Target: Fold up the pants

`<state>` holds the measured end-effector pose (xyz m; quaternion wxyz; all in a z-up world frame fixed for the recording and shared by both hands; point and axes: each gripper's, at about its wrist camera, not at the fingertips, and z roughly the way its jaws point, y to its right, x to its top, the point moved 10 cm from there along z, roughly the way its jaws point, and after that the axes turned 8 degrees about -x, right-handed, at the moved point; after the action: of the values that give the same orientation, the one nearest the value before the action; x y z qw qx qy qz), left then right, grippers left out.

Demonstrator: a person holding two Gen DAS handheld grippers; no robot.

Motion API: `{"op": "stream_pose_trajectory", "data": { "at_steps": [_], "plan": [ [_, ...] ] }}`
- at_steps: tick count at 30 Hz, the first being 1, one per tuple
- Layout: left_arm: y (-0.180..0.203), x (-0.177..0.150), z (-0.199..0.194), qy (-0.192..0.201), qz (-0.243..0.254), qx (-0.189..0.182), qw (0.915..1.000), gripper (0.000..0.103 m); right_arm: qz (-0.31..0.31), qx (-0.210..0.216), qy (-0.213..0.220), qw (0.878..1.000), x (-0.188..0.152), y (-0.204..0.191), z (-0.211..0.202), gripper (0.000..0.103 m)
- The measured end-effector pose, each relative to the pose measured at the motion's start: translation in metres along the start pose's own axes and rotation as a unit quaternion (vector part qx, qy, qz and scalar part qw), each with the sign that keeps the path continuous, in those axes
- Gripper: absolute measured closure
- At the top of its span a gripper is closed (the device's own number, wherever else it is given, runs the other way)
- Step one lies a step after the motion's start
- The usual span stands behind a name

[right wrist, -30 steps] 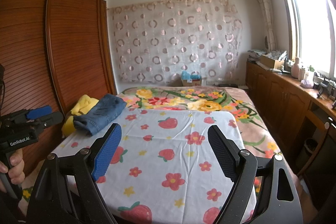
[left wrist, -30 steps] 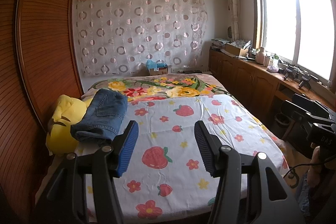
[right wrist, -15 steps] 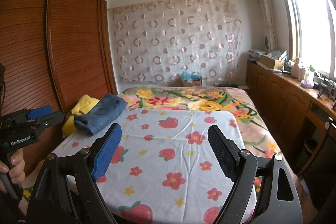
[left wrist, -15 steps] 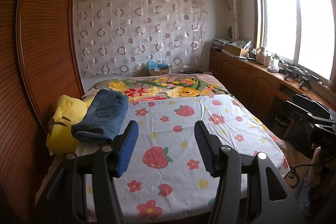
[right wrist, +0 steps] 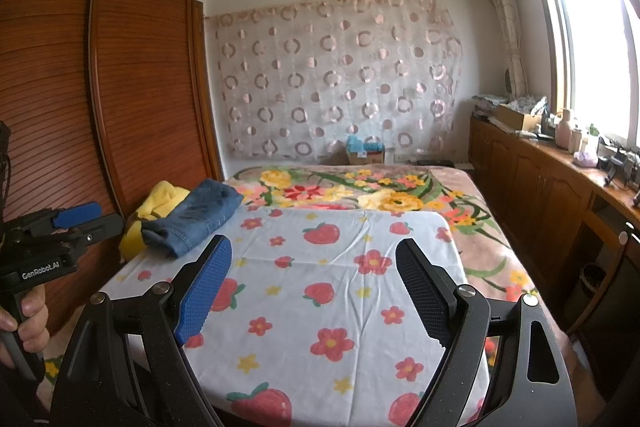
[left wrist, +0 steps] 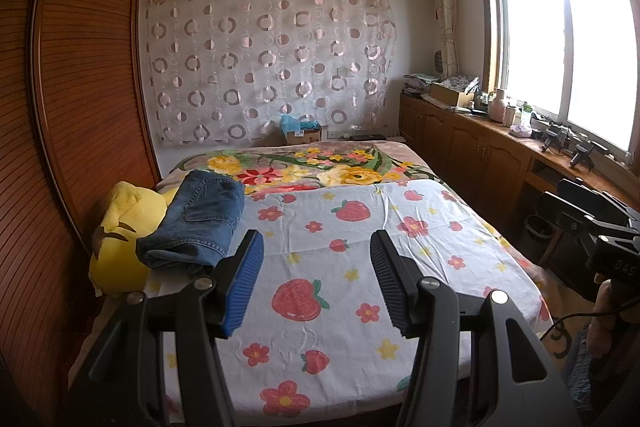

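Folded blue jeans (left wrist: 200, 219) sat at the far-left side of the bed (left wrist: 420, 255), one end resting on the strawberry-print sheet (left wrist: 344, 307), the other propped on a yellow plush toy (left wrist: 124, 227). In the right wrist view the same jeans (right wrist: 196, 219) lay well apart from both tools.

Left gripper (left wrist: 316, 283): jaws partly apart, nothing between them, only sheet behind. Right gripper (right wrist: 312, 291): jaws wide apart, also empty. Both hung above the near edge of the bed, aimed slightly down. A hand (right wrist: 24, 319) held the left tool's grip.

Handling guess: denim looked thick and fairly heavy for cloth, limp but with some body; stacked layers will probably slide on each other if lifted from one corner. Seams and the waistband are likely the firmest bite points. The folded edge nearest the camera was a bulky roll, so wide jaws would be needed there. Rough weave should grip well on ribbed pads. Task looked close to done, judging by the neat bundle.
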<state>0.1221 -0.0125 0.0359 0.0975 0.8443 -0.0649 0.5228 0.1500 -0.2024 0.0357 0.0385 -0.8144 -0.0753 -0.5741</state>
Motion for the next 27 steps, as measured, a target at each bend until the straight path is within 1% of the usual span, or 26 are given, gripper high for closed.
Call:
{"op": "stream_pose_trajectory", "data": {
  "at_steps": [27],
  "plan": [
    [0.0004,-0.0005,0.0004,-0.001,0.0,0.0,1.0,0.048,0.0,0.0,-0.001,1.0,-0.0021,0.0003,0.0002,0.017]
  ]
}}
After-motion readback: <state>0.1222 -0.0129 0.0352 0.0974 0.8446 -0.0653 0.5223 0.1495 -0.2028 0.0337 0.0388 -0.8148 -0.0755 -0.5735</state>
